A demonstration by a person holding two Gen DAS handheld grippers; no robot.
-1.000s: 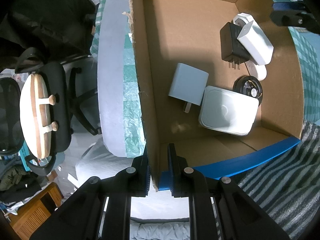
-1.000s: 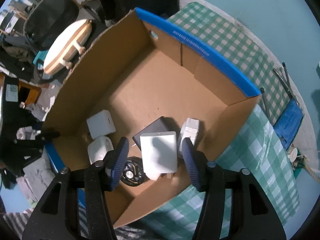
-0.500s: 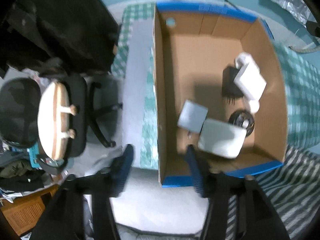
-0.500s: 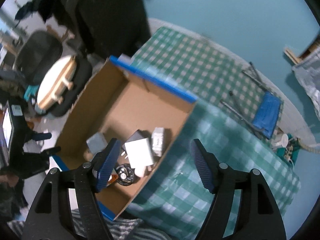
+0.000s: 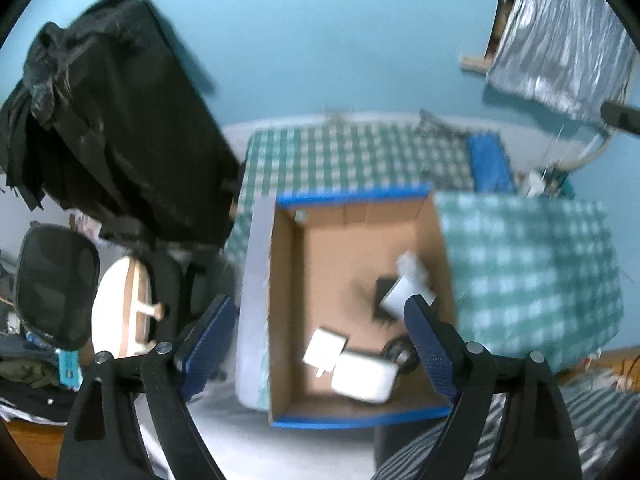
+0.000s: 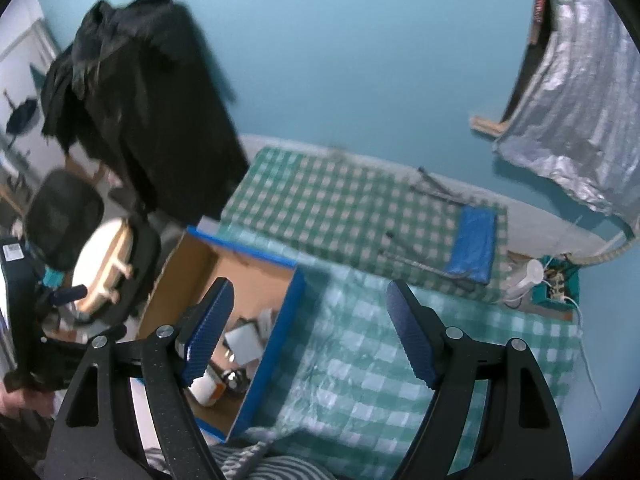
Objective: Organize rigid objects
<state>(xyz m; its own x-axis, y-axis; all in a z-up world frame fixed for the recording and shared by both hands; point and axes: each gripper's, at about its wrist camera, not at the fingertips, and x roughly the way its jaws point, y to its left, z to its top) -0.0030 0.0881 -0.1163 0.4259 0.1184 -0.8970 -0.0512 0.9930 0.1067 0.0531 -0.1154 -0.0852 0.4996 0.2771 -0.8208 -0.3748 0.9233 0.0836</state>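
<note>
Both the left hand-held gripper (image 5: 318, 334) and right hand-held gripper (image 6: 310, 330) are hanging spread apart, holding nothing; the white chargers (image 5: 362, 370) sitting inside the cardboard box (image 5: 286, 320) are probably light, stiff and a bit slick; I'd be pinching across the flat sides.

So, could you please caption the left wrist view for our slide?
Open left gripper above a blue-edged cardboard box holding white chargers.

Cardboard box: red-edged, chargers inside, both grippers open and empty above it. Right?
Not red. The cardboard box has blue edging, clear in the left wrist view. The rest holds: chargers lie inside, and left gripper and right gripper are both open and empty.
</note>
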